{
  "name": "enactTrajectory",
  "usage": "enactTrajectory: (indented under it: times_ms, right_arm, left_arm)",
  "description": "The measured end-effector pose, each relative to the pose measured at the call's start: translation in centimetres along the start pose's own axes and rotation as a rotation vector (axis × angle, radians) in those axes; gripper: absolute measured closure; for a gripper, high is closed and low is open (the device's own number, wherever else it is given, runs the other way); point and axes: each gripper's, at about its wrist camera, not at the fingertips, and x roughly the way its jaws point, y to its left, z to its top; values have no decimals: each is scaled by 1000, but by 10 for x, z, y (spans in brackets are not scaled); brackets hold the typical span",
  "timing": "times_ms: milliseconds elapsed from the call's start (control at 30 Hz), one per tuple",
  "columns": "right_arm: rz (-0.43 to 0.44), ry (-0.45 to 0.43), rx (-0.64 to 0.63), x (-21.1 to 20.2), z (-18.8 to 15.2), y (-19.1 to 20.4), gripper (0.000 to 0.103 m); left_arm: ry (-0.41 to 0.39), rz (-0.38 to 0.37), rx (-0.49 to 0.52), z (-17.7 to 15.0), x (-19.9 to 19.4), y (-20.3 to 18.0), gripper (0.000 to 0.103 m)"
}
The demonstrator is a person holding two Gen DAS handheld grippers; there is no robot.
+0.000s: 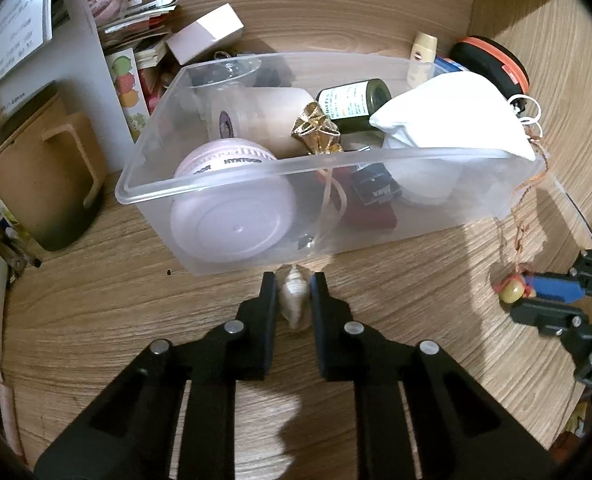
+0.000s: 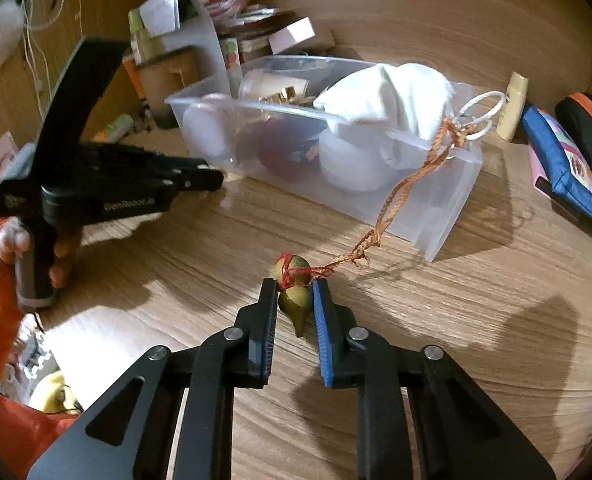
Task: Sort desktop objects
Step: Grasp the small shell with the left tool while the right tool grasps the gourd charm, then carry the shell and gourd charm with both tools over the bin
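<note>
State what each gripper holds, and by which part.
Left gripper clamps a small seashell across its sides. Right gripper pinches the gourd charm by its lower bulb.

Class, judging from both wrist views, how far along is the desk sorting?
Done: the bin already holds jars, a bottle and a cloth. In hand: left gripper shut on a shell, right gripper shut on a gourd charm. Left: both still sit on the desk, outside the bin.

The wood-grain counter point(image 1: 96, 320) carries a clear plastic rectangular bin point(image 1: 256, 188). A pale spiral seashell point(image 1: 294, 300) lies just in front of the bin. A tan lidded mug point(image 1: 44, 176) stands left of it. A blue zipped pouch point(image 2: 563, 164) and a cream tube point(image 2: 513, 106) sit on the bin's right side.
</note>
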Motion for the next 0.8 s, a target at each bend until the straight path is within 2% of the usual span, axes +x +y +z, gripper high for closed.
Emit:
enactTrajectory:
  times_ms: [367,800]
  right_arm:
    - [33,-72,44,-24,10,-14,87]
    - [42,-185,-1,-51,39,-6,87]
  left_arm:
    - [-9,20,6,-9,-7,-9,88]
    - [-121,5,-34,-6,-52,-8,88]
